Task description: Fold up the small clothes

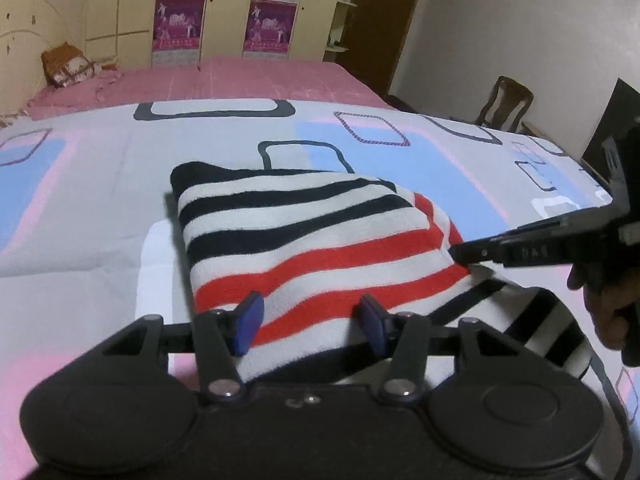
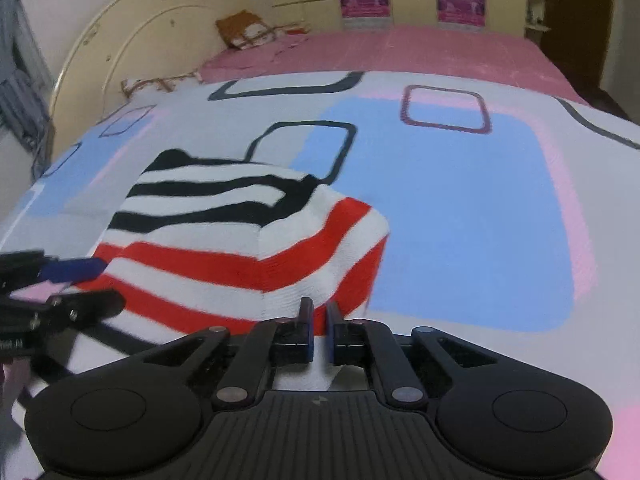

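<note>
A small garment (image 1: pixel 304 232) with black, white and red stripes lies folded on the patterned bed cover (image 1: pixel 100 208). My left gripper (image 1: pixel 312 318) stands open at its near edge. Its blue pads (image 1: pixel 250 320) are well apart, with flat cloth between them. My right gripper (image 1: pixel 458 254) comes in from the right, shut on the garment's right edge. In the right wrist view the garment (image 2: pixel 248 248) fills the middle. There the right gripper (image 2: pixel 320 316) has its fingers almost together, with white cloth pinched between them. The left gripper (image 2: pixel 92 286) shows at the left edge.
The cover (image 2: pixel 460 208) has blue and pink patches and dark outlined squares. Beyond it lie a pink sheet (image 1: pixel 248 80), a brown pillow (image 1: pixel 68 64) and a cream headboard (image 2: pixel 132 52). A wardrobe with posters (image 1: pixel 264 8) stands behind. At the right are a wooden chair (image 1: pixel 506 102) and a hand (image 1: pixel 608 312).
</note>
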Demonstrator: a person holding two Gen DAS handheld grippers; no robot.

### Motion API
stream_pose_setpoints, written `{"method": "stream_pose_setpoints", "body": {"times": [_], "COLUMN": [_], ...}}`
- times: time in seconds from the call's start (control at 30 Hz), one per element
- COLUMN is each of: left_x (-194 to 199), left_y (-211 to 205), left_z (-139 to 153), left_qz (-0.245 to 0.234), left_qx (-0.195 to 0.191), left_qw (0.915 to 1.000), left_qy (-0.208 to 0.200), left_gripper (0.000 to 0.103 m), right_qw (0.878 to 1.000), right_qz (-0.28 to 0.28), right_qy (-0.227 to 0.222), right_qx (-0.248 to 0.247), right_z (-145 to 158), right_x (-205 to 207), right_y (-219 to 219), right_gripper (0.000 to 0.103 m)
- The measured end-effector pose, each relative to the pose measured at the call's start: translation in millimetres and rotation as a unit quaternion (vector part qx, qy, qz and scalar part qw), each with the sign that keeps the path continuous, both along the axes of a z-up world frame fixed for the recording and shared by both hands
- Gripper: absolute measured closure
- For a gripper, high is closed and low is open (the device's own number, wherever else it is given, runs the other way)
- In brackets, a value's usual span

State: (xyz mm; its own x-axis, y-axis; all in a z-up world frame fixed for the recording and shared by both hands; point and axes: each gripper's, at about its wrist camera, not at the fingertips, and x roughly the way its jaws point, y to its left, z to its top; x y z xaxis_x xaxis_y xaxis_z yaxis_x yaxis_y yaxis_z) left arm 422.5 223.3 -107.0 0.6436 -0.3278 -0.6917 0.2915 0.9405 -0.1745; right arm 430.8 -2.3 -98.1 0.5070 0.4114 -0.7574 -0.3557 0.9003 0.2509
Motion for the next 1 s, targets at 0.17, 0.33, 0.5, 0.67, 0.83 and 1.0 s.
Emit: {"method": "stream_pose_setpoints", "body": {"times": [0.17,0.33,0.5,0.67,0.83,1.0], "left_x": [-26.8,-68.9,-82.2,-87.5,-99.4,-121.3], "left_y": [6.2,-4.2,-16.2,-25.3,-26.1,-22.4], "left_z": [22.2,31.4,13.2,11.1,16.4,25.7], "left_qz": [-0.007,-0.022,-0.014,-0.005,0.013,0.032], "left_qx": [-0.013,-0.022,0.009,0.031,0.038,0.034], "left_qw": [0.9998,0.9994,0.9998,0.999,0.9988,0.9986], "left_qy": [-0.012,-0.013,-0.015,-0.033,-0.029,-0.026], "left_gripper": [0.061,0.061,0.061,0.06,0.062,0.062], "right_qw": [0.999,0.996,0.995,0.995,0.995,0.995], "right_qz": [0.005,0.061,0.077,0.064,0.06,0.075], "right_qy": [-0.031,-0.062,-0.039,-0.057,-0.069,-0.058], "right_qx": [0.011,0.012,-0.04,-0.043,-0.033,-0.008], "right_z": [26.2,48.1,12.4,5.7,20.0,28.4], "right_x": [-27.9,-87.0,-108.9,-105.5,-123.1,-141.5], "right_y": [-11.6,-19.0,-12.8,-12.9,-19.4,-23.7], "right_gripper": [0.101,0.101,0.101,0.101,0.101,0.101]}}
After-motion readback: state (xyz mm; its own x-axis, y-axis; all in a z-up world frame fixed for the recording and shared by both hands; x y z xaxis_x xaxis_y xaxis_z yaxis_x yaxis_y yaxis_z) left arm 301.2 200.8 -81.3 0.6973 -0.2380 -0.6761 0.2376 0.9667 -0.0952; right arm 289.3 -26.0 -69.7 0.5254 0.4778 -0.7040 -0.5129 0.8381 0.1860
